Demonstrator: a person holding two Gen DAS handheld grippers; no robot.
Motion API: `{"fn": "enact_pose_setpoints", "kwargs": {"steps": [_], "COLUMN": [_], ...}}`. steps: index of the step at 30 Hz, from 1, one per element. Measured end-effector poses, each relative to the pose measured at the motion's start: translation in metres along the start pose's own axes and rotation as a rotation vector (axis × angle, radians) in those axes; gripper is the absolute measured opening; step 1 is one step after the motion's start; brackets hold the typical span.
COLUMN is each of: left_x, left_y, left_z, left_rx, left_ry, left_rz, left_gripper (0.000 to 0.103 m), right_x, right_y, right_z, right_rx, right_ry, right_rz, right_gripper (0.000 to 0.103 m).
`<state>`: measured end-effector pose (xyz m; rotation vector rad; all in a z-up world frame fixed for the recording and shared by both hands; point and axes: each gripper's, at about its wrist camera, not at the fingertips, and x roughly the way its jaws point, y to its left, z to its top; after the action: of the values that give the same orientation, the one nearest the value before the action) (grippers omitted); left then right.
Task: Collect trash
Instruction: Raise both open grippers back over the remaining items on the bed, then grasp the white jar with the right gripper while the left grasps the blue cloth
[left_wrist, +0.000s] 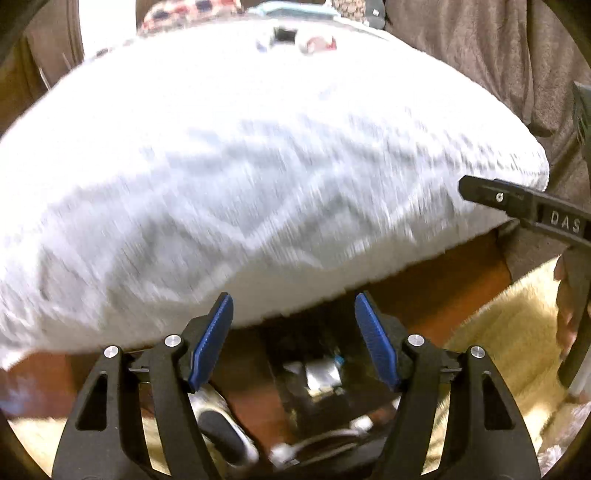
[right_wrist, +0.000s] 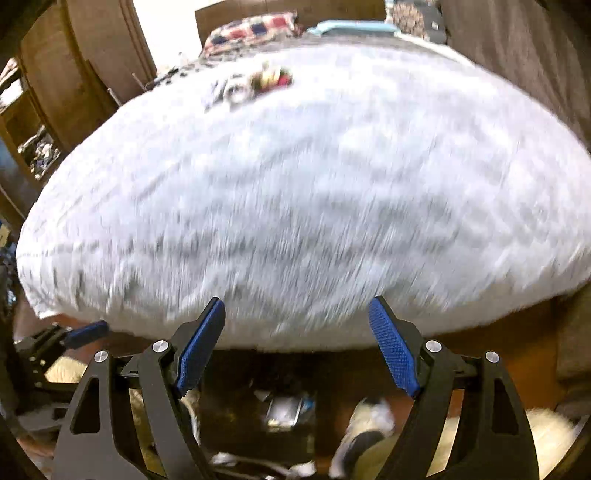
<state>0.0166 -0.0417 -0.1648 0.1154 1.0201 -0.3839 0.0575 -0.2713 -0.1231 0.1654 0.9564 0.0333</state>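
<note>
1. Both views motion-blurred. The white fuzzy blanket (left_wrist: 258, 166) on the bed fills most of each frame; its texture is smeared.
2. Left tool (left_wrist: 293, 341): released, jaws apart, nothing between the blue pads (left_wrist: 210, 343). Right tool (right_wrist: 297, 347): also released, empty.
3. Trash: small colourful pile (right_wrist: 255, 83) on the far part of the blanket, well apart from both tools. Right view shows red/yellow/white bits; left view shows it (left_wrist: 295, 40) smaller, with a dark square piece. Can't make out individual items.
4. A dark open bin (left_wrist: 314, 376) on the floor sits below and between the left fingers, holding something shiny; contents unreadable. In the right view it (right_wrist: 288, 406) is darker and partly hidden.
5. Left view only: right tool's black finger enters at the right edge, with a hand (left_wrist: 567, 299) behind it, cut off.
6. Right view only: left tool's blue pad at the left edge; wooden shelving (right_wrist: 40, 140) far left.
7. Checked pillow (right_wrist: 251, 31) at the bed's far end, clipped by the frame.
</note>
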Motion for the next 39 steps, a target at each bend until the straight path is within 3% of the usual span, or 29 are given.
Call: {"fn": "enact_pose_setpoints", "kwargs": {"steps": [11, 21, 31, 35, 39], "left_x": [-0.014, 0.011, 0.032, 0.036, 0.046], "left_y": [0.026, 0.056, 0.065, 0.063, 0.06], "left_z": [0.105, 0.171, 0.193, 0.201, 0.214], "left_rx": [0.026, -0.005, 0.018, 0.03, 0.047], "left_ry": [-0.135, -0.103, -0.077, -0.08, -0.081], "left_rz": [0.111, 0.125, 0.136, 0.132, 0.135], "left_gripper": [0.065, 0.065, 0.065, 0.065, 0.065], "right_x": [0.004, 0.064, 0.113, 0.122, 0.107], "right_y": [0.007, 0.039, 0.065, 0.069, 0.066], "right_z": [0.094, 0.157, 0.186, 0.189, 0.188], "right_rx": [-0.013, -0.013, -0.025, -0.049, -0.063], "right_ry": [-0.096, -0.069, -0.008, 0.013, -0.019], "right_rz": [0.019, 0.08, 0.104, 0.086, 0.095], "right_gripper": [0.081, 0.079, 0.065, 0.039, 0.034]}}
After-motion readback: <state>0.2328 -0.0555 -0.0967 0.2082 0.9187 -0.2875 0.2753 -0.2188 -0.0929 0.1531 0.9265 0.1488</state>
